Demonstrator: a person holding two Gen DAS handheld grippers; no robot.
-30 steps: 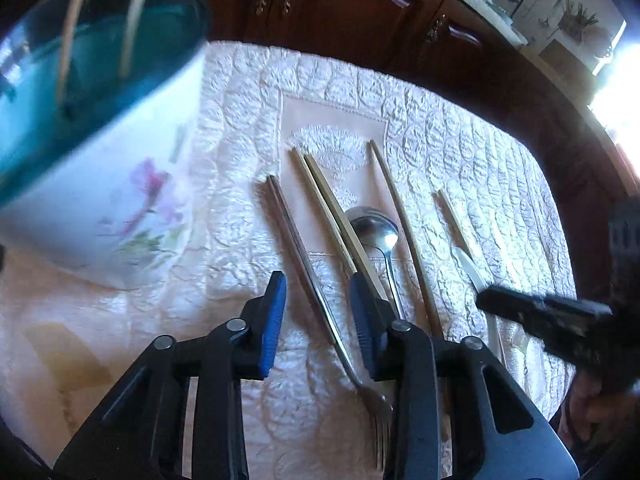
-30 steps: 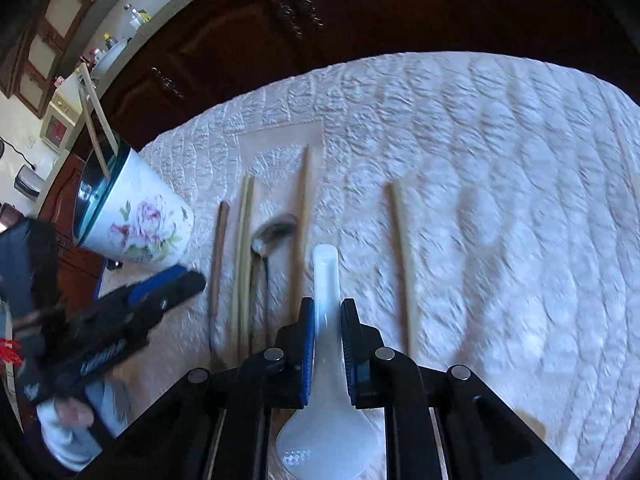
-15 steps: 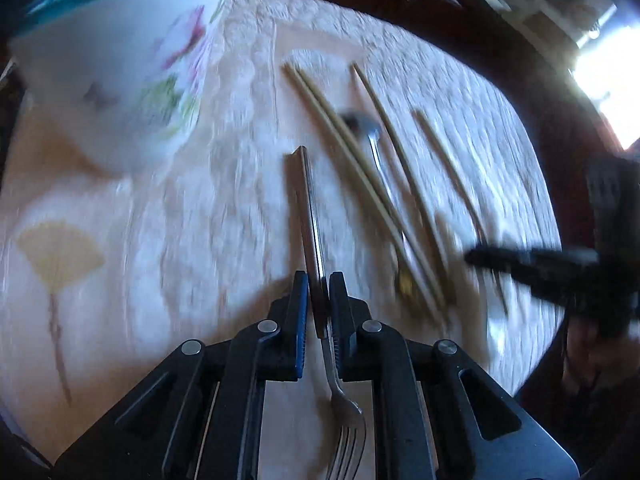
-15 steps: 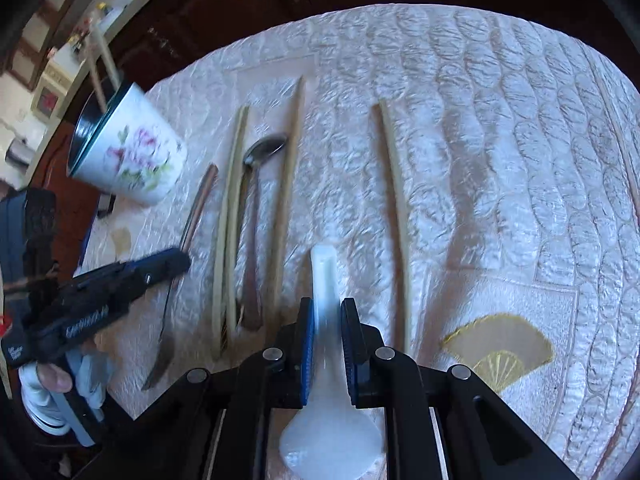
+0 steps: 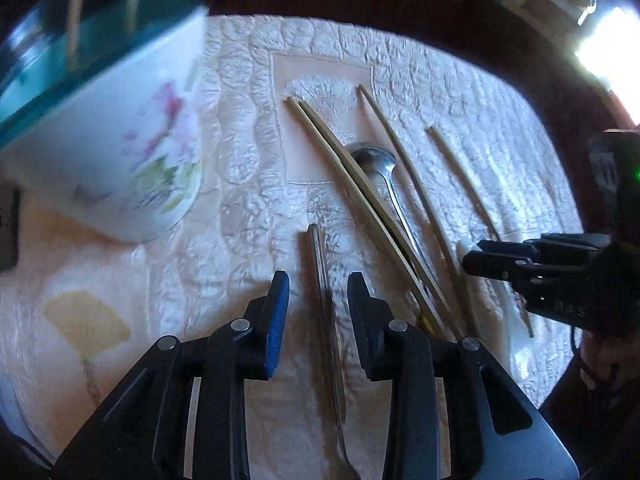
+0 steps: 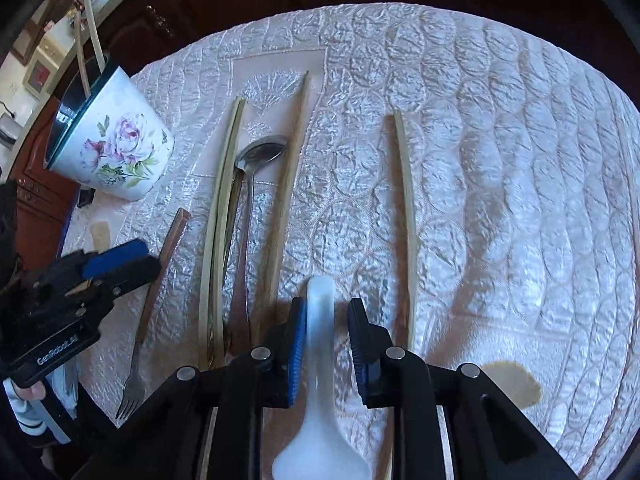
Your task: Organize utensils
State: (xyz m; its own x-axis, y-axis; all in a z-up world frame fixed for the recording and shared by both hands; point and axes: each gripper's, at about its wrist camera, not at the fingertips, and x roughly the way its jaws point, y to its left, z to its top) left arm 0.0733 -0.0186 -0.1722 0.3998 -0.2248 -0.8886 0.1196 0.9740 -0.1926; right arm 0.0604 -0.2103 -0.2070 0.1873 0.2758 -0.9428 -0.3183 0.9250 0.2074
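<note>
While checking along the left gripper [image 5: 316,284], finding the jaws standing apart, having just been opening, straddling the fork [image 5: 318,252] handle without pressing it. Finding the right gripper [image 6: 326,308] jaws likewise parted, having just been opening, flanking the white spoon [image 6: 319,344] handle with a gap showing. Noting both utensils lying flat on the quilted cloth [image 6: 500,160]. Recording paired chopsticks [image 6: 224,200] and a metal spoon [image 6: 260,152] lying between them. Noting the floral cup [image 6: 116,148] standing further off, holding two sticks.
</note>
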